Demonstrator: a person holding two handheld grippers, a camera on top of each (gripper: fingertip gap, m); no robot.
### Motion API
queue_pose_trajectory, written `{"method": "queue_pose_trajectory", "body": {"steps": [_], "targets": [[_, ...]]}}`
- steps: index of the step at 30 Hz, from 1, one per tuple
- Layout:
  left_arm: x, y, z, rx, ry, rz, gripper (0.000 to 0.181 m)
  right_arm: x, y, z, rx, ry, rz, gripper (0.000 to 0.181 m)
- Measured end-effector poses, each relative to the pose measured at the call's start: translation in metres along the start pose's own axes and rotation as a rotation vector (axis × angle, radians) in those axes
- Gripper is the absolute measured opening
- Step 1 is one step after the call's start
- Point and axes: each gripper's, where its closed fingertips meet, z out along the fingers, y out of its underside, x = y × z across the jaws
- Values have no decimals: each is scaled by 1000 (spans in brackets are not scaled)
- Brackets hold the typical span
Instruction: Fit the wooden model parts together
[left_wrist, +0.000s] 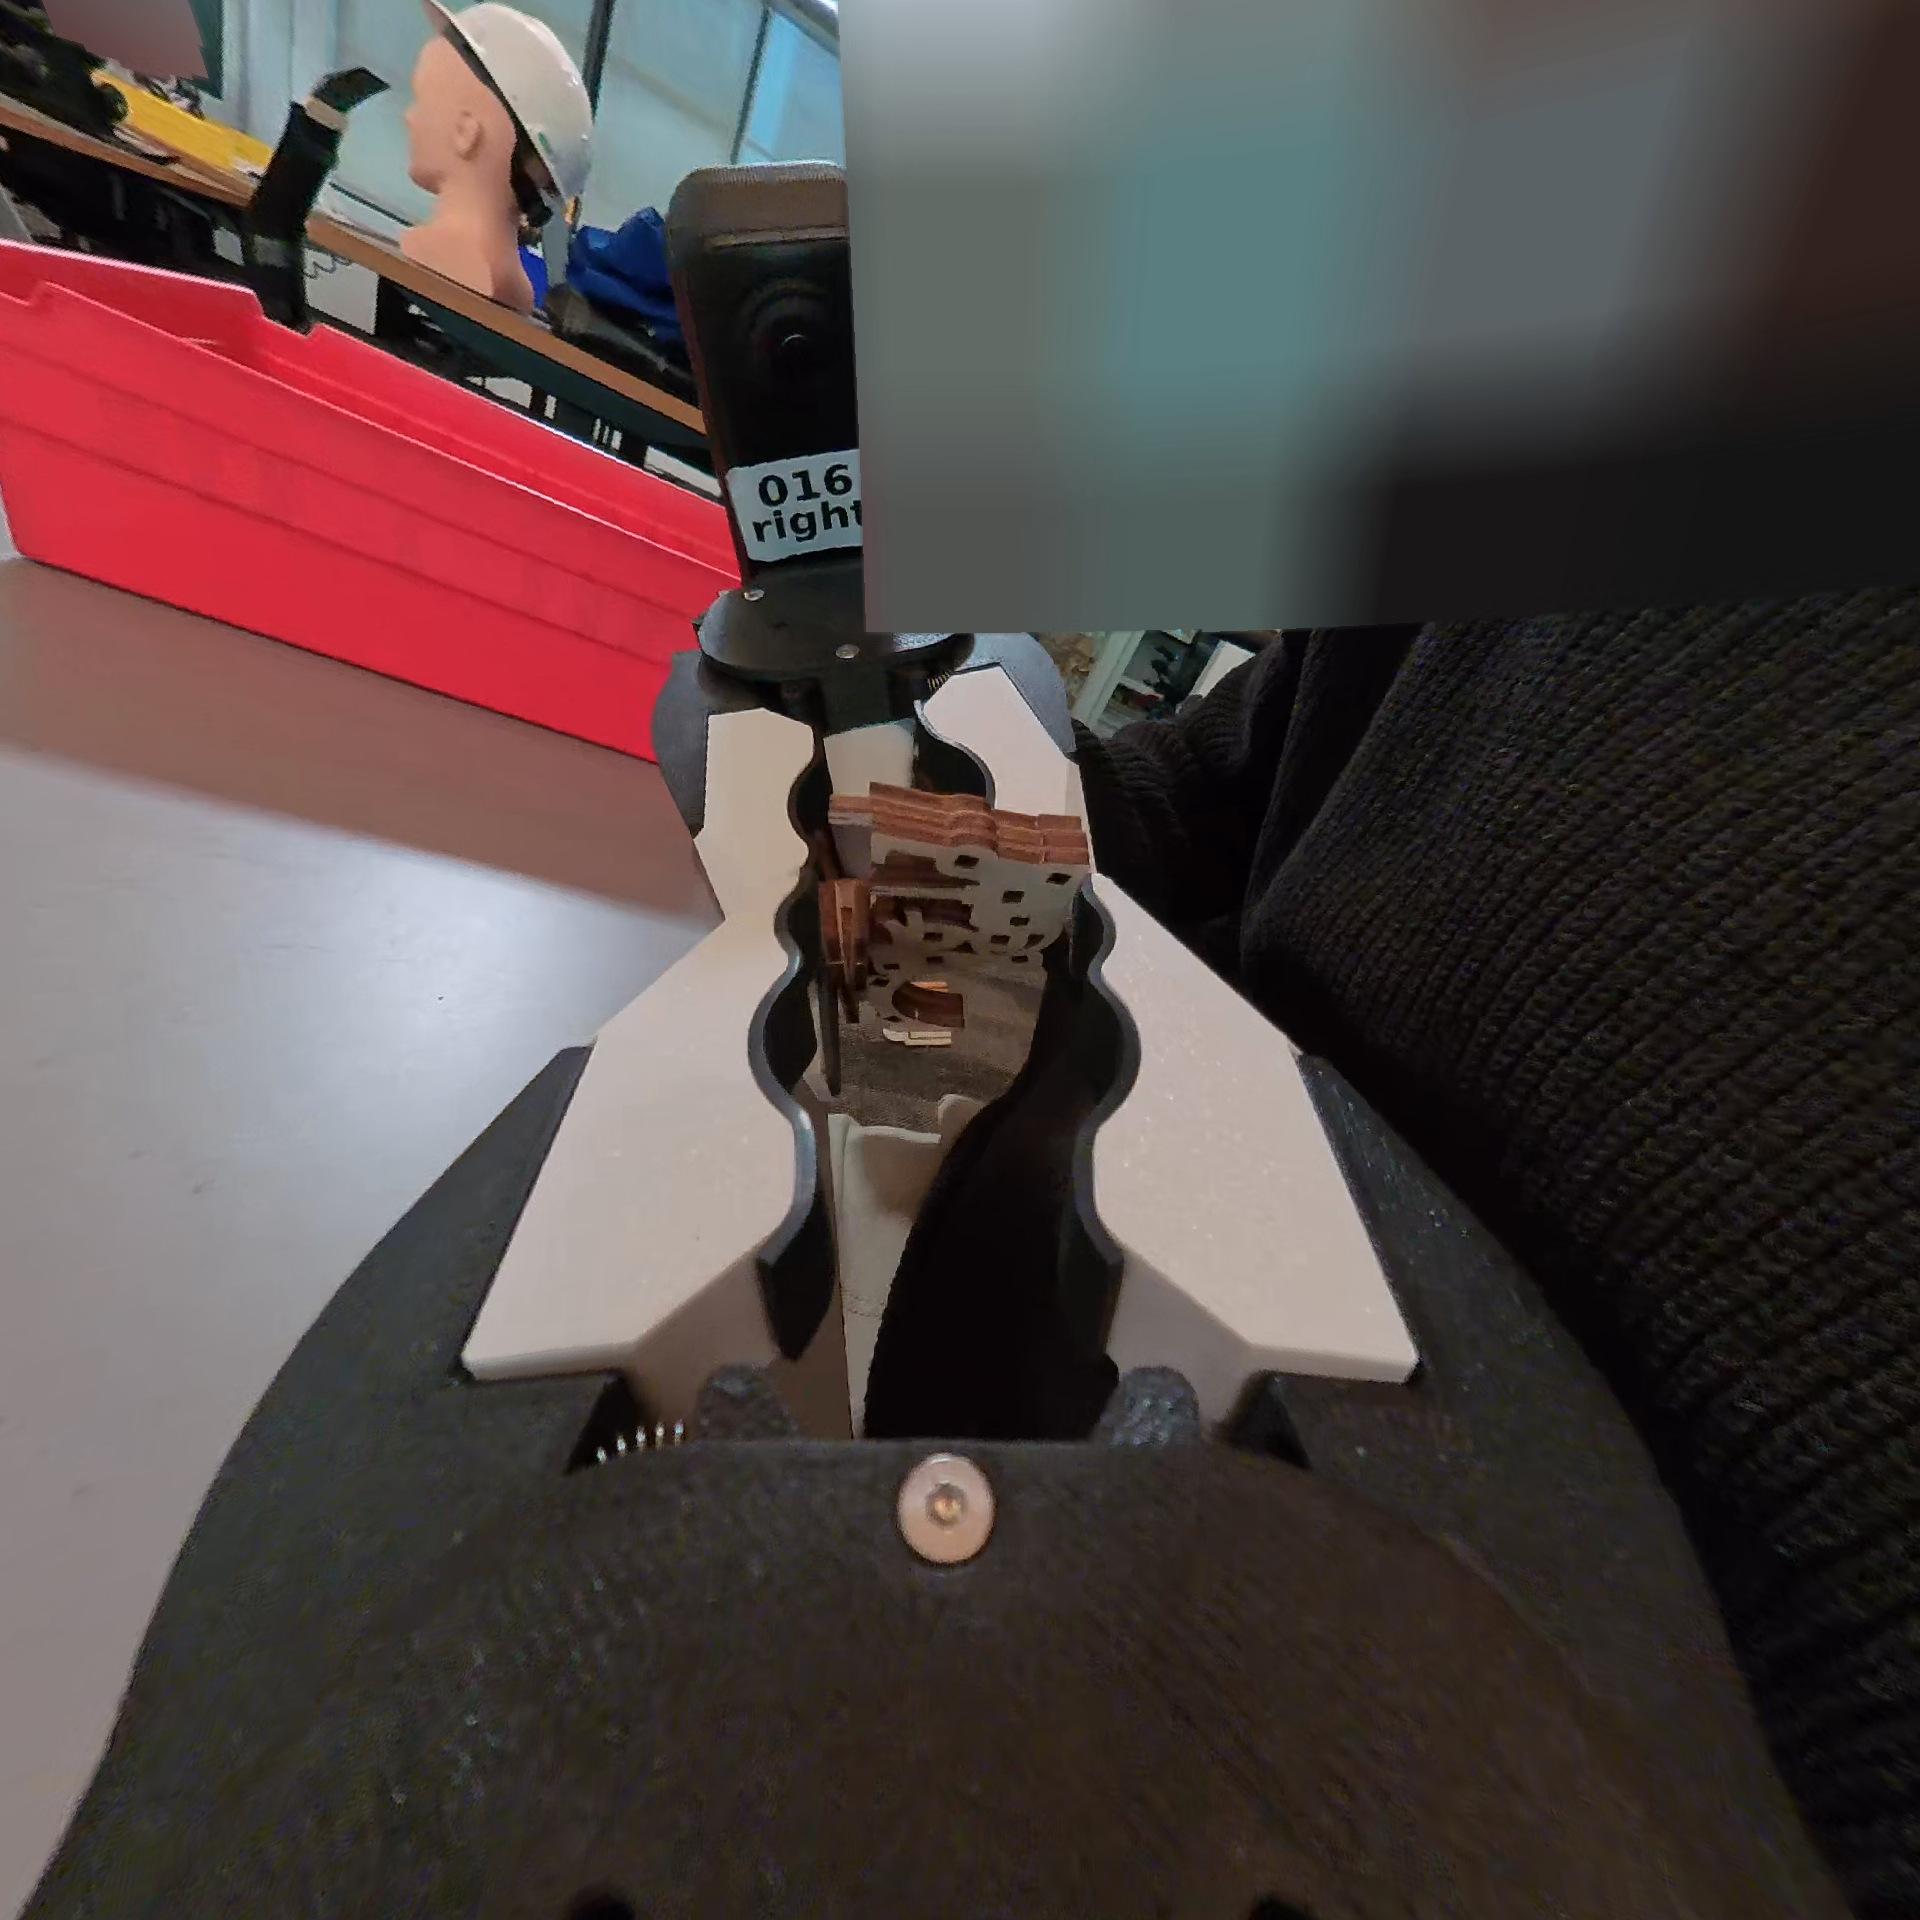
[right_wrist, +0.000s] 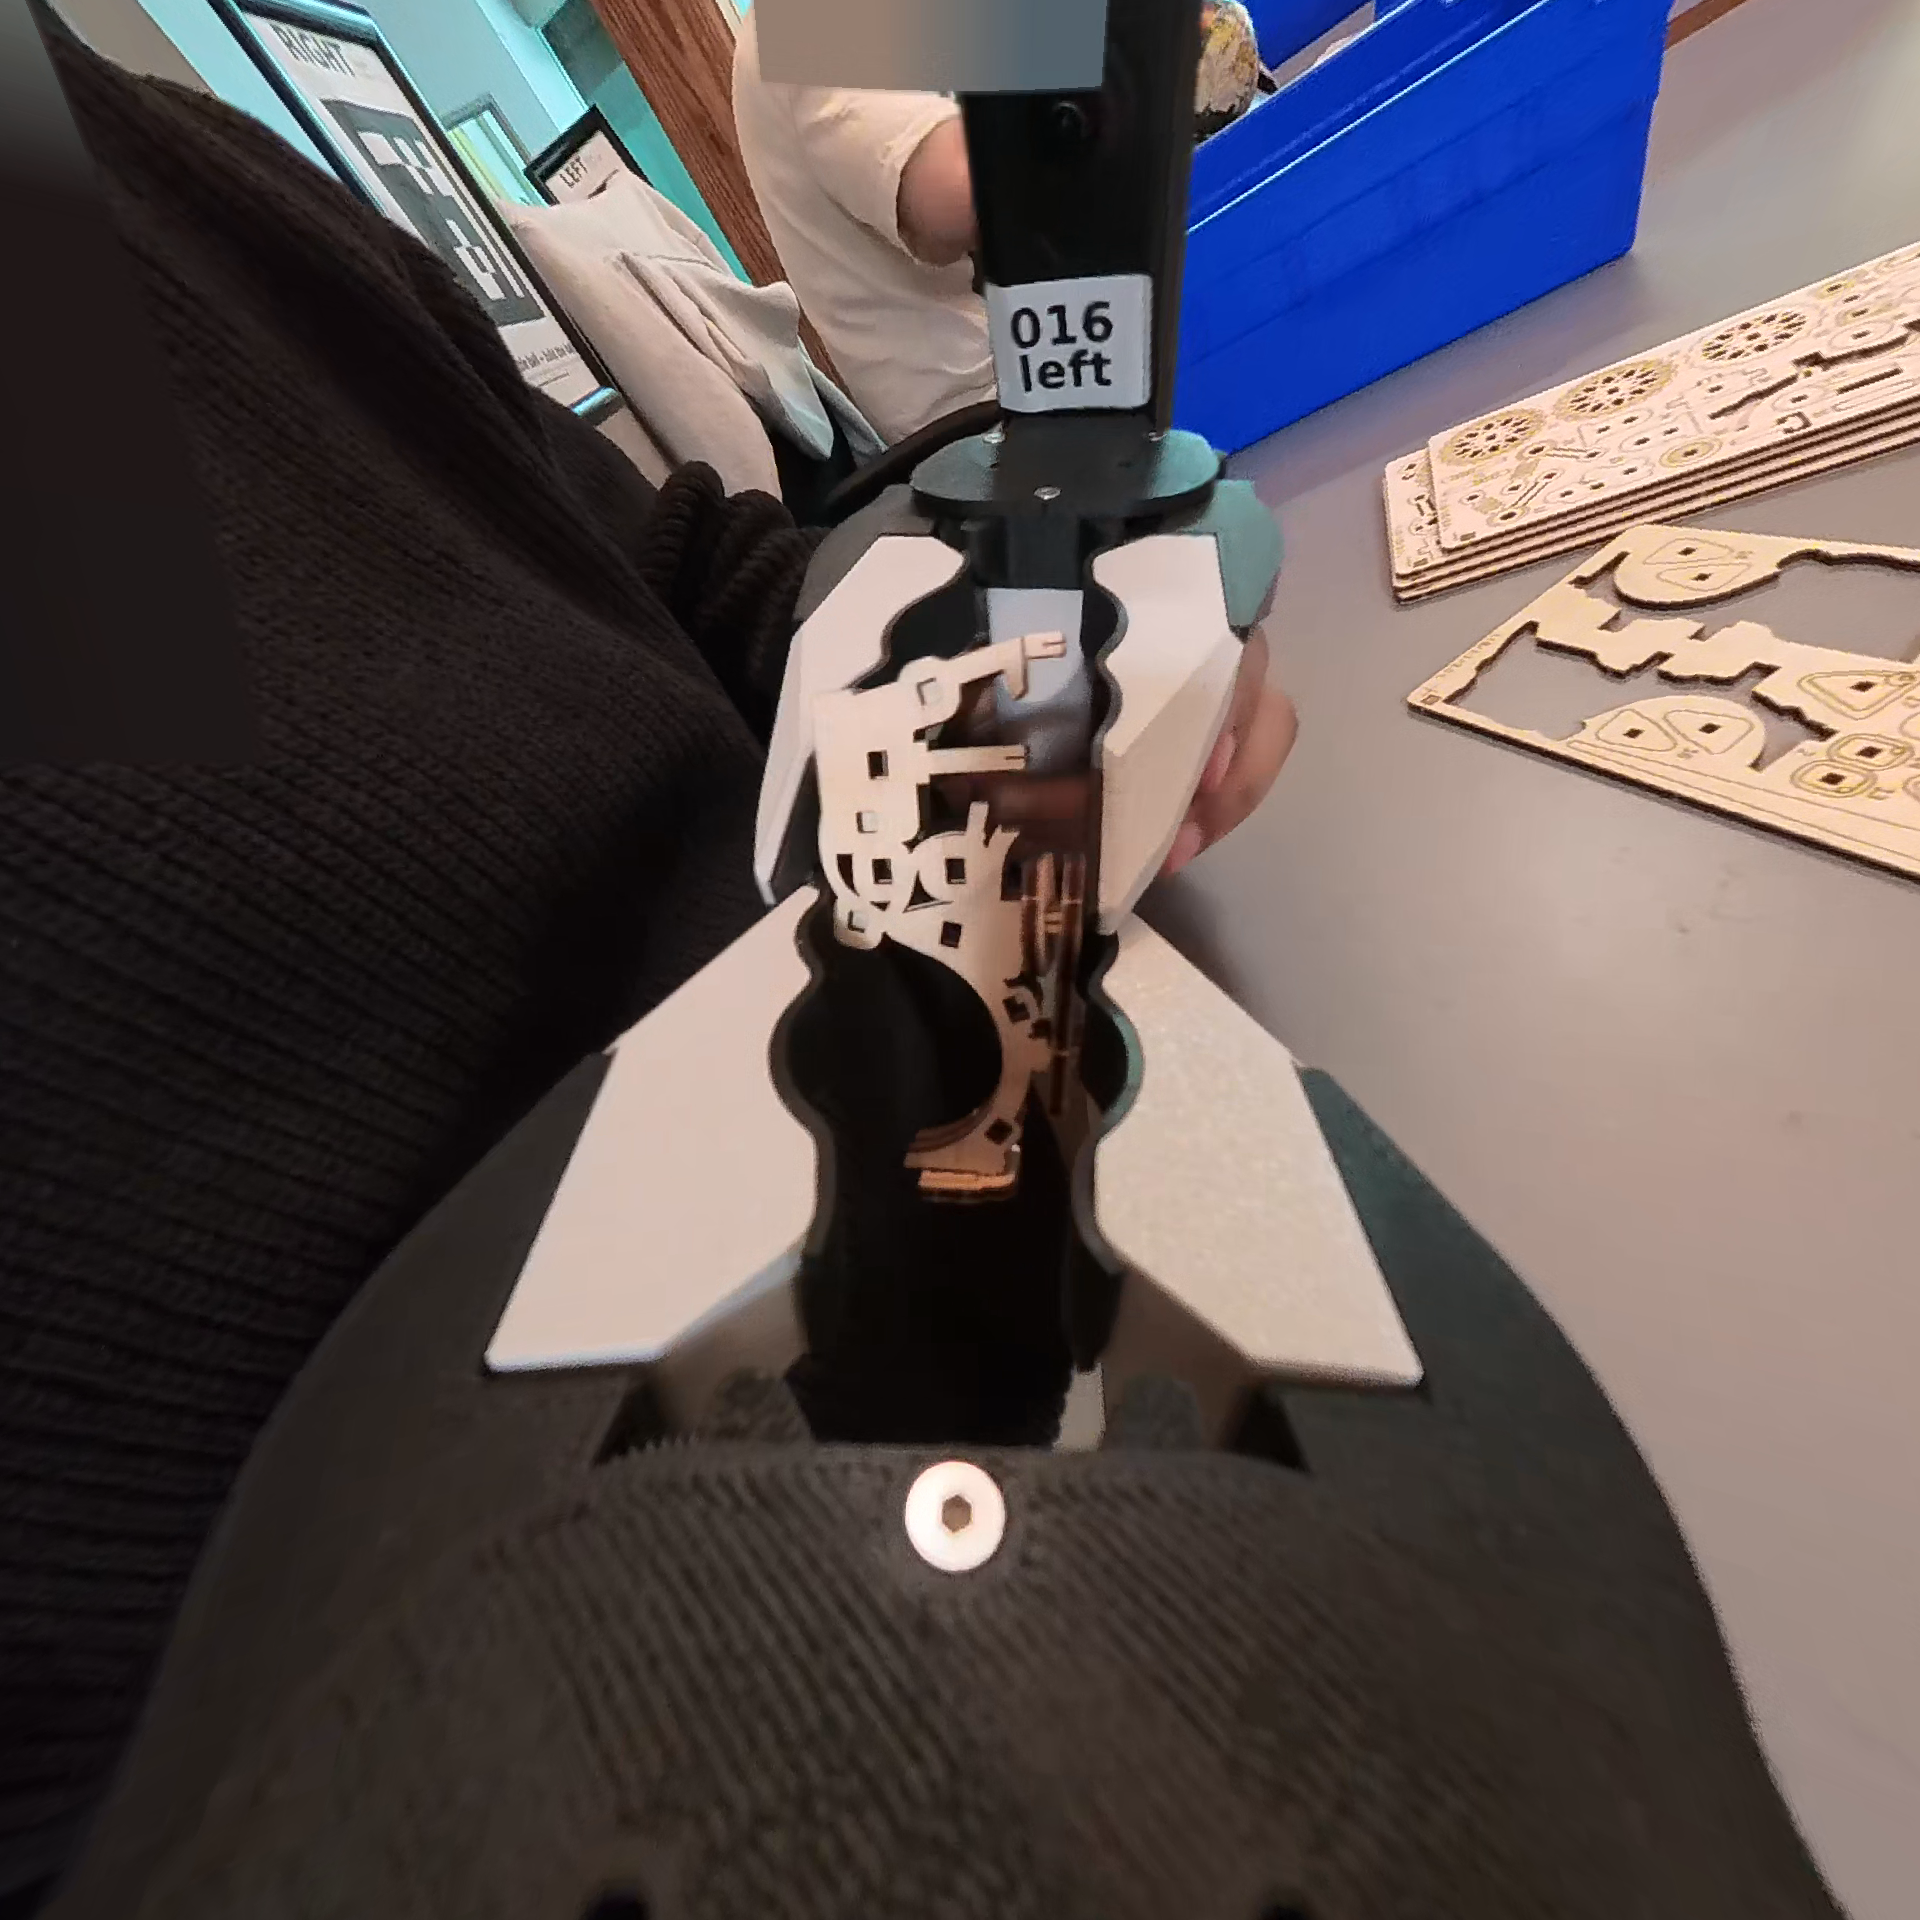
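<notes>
A: Evidently, a partly built wooden model (right_wrist: 935, 883) is held up off the desk (right_wrist: 1558, 1143), between the two grippers that face each other tip to tip.

B: How far along can the work be judged?

A: Several layers are already stacked and slotted, so it is judged well begun. Beyond the model, an opened parts sheet (right_wrist: 1683, 717) and a pile of uncut sheets (right_wrist: 1662, 447) lie on the desk, so much is judged left.

B: And the fingers?

A: The right gripper (right_wrist: 951, 977) is narrowed onto the model's lower edge. The left gripper (left_wrist: 940, 935) is closed to a slim gap about the model's far end; firm contact cannot be told.

B: Materials?

A: Thin pale plywood is seen, laser-cut with square holes, curved arcs and gear teeth, its edges scorched brown. The fingers are matte white with wavy black pads.
</notes>
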Motion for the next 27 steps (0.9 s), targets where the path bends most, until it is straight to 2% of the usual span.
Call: {"method": "queue_pose_trajectory", "body": {"steps": [12,15,18,24,27], "targets": [[-4,-7,-1,50,7,-47,45,2,-7,-1,56,-14,62,46],[-3,-7,0,52,9,-43,45,12,-6,-2,56,49,67,75],[-4,-8,-1,56,-11,-19,44,18,-2,-5,35,75,83,81],[-12,-20,-12,116,-47,-17,43,22,8,-7,-50,125,44,57],[-13,-19,-12,105,-60,0,43,16,7,-4,-57,108,26,51]]}}
